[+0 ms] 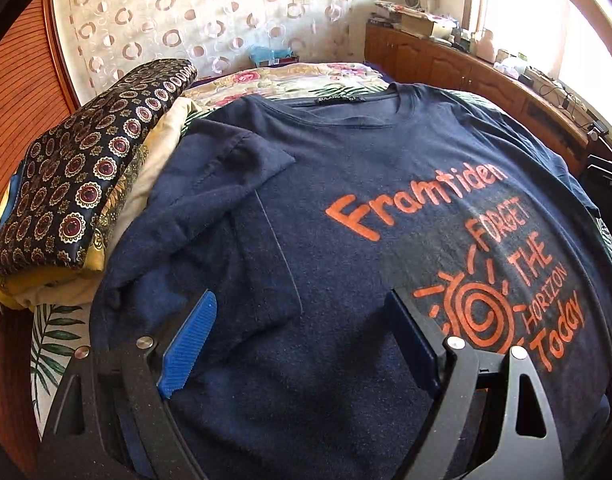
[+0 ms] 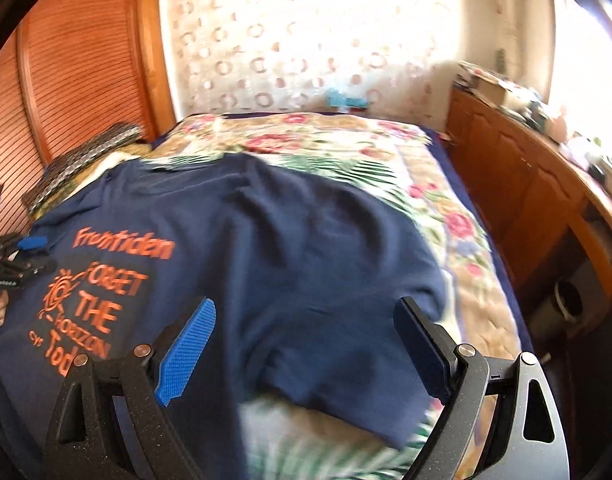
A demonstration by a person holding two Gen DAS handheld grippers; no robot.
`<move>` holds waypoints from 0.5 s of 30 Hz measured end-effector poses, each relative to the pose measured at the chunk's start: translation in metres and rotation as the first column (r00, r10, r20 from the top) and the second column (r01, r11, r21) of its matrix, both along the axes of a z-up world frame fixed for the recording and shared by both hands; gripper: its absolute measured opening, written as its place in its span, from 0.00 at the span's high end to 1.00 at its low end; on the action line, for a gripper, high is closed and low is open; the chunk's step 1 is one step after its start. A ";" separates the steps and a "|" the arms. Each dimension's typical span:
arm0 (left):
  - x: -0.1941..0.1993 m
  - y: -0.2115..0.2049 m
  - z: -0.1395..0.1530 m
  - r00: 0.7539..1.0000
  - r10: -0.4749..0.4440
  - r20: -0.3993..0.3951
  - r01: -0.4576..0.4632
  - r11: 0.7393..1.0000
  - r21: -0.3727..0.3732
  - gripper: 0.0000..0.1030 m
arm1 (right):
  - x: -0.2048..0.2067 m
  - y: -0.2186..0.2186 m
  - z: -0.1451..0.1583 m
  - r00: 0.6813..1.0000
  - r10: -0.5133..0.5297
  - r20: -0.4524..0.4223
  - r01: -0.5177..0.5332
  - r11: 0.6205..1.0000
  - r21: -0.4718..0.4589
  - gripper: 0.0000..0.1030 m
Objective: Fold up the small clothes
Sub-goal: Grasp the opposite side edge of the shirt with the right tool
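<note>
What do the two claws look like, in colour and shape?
Both look the same. The left claw and the right claw each have black, speckled metal linkage arms with triangular cut-outs and round silver pins. Each carries two flat, long blue pads; the ribbed face of one shows in bright blue, the other looks darker. No cables or sleeves are visible.

Dark blue T-shirt, bright orange words

The T-shirt (image 1: pixel 338 184) is dark blue with orange letters and an orange sun. The bed cover (image 2: pixel 386 160) has pink flowers and green leaves. The folded cloth (image 1: pixel 90 168) is black with round gold and purple shapes. Each claw has blue pads (image 1: pixel 190 344).
</note>
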State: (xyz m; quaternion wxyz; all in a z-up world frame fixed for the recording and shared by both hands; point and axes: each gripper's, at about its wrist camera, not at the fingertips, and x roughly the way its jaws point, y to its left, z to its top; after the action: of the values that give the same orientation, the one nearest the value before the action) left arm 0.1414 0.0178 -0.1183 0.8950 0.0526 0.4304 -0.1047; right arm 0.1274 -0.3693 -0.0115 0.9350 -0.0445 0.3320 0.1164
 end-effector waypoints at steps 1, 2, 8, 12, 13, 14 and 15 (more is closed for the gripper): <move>0.000 0.001 0.000 1.000 0.000 -0.001 0.000 1.000 -0.003 0.16 | -0.002 -0.009 -0.001 1.000 -0.017 -0.002 0.017 1.000 0.003 0.11; 0.000 0.001 -0.001 1.000 0.000 -0.002 0.000 1.000 -0.004 0.15 | -0.003 -0.016 -0.003 1.000 -0.030 -0.004 0.030 1.000 0.002 0.11; 0.002 -0.001 -0.002 1.000 -0.017 -0.015 0.017 1.000 0.000 0.07 | -0.007 -0.044 -0.014 0.996 -0.076 -0.046 0.077 0.997 0.021 0.19; 0.002 -0.001 -0.002 1.000 -0.016 -0.016 0.016 1.000 0.000 0.06 | -0.004 -0.051 -0.019 0.993 -0.086 -0.084 0.088 0.996 0.023 0.24; 0.002 -0.001 -0.002 1.000 -0.016 -0.016 0.016 1.000 0.000 0.06 | -0.004 -0.051 -0.020 0.992 -0.082 -0.095 0.085 0.996 0.027 0.25; 0.002 -0.001 -0.002 1.000 -0.016 -0.016 0.016 1.000 0.000 0.06 | -0.002 -0.052 -0.019 0.991 -0.080 -0.105 0.084 0.996 0.029 0.26; 0.002 -0.001 -0.002 1.000 -0.016 -0.016 0.016 1.000 0.000 0.06 | -0.002 -0.053 -0.021 0.990 -0.080 -0.117 0.083 0.996 0.029 0.28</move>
State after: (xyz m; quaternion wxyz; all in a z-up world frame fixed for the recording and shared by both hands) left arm 0.1434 0.0169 -0.1205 0.8907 0.0554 0.4371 -0.1123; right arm 0.1257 -0.4222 -0.0324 0.9189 -0.0084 0.3850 0.0861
